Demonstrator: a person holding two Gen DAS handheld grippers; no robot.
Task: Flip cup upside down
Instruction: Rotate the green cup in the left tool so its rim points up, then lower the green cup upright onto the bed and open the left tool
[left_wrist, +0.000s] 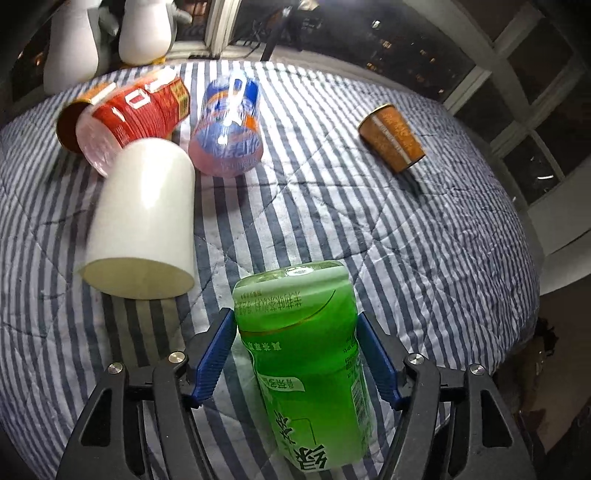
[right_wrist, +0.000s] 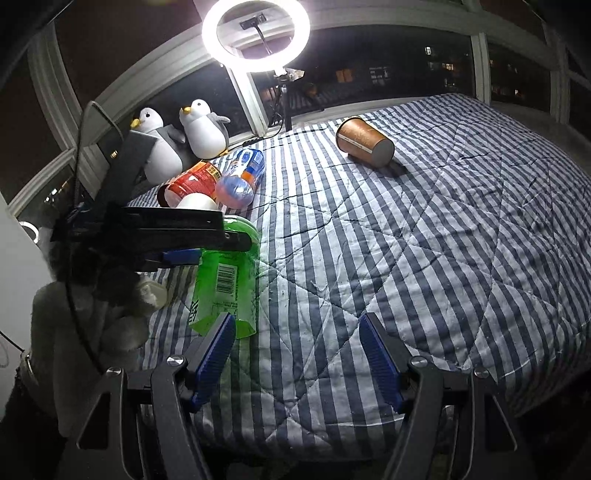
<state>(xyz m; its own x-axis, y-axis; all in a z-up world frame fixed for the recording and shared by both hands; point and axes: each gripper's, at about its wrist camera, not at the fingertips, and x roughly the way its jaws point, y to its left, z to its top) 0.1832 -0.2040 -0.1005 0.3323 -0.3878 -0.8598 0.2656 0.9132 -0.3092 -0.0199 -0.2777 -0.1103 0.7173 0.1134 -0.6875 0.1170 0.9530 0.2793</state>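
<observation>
A green cup (left_wrist: 306, 365) with a printed label stands base-up between the blue fingers of my left gripper (left_wrist: 297, 358). The jaws stand wide on either side of it, with a gap on the left. In the right wrist view the same green cup (right_wrist: 225, 280) sits upside down on the striped bed with the left gripper's black body over it. My right gripper (right_wrist: 297, 360) is open and empty above the quilt, just right of the cup.
A white cup (left_wrist: 142, 218), a red cup (left_wrist: 136, 110), a blue cup (left_wrist: 227, 129) and a brown cup (left_wrist: 393, 136) lie on their sides on the striped quilt (left_wrist: 406, 258). Two plush penguins (right_wrist: 177, 136) and a ring light (right_wrist: 256, 33) stand by the window.
</observation>
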